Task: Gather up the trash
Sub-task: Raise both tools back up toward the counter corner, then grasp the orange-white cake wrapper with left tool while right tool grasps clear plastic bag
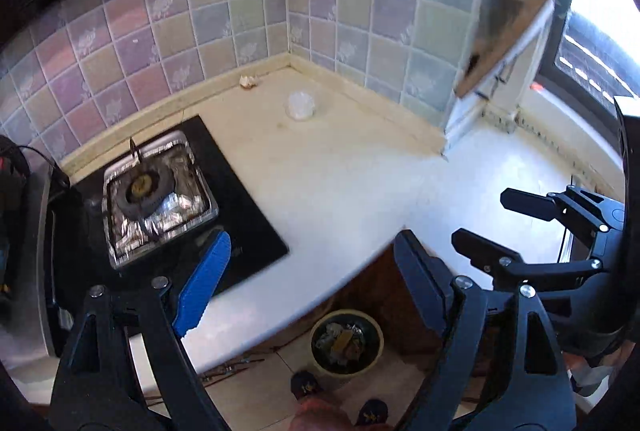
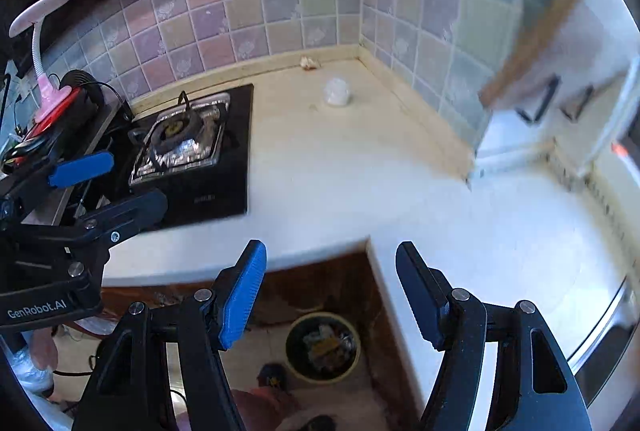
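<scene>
Both grippers hang over the edge of the counter [image 1: 340, 183], tilted down toward it. The left gripper [image 1: 312, 271] has its jaws spread wide with nothing between them, and the right gripper [image 2: 332, 291] is the same: apart, empty. That fits hands readying to reach for a pickup, I'd judge.

The trash is well away, near the back corner of the counter: a crumpled scrap [image 1: 249, 82] lies against the wall's foot, and a clear plastic wad [image 1: 301, 105] sits near it, farther out on the open surface. Down on the floor, just under the counter's edge, stands a bin [image 2: 323, 347] with rubbish in it, placed handily for dropping things in. The stove [image 2: 188, 139] sits left of the trash, clear of the reach.
</scene>
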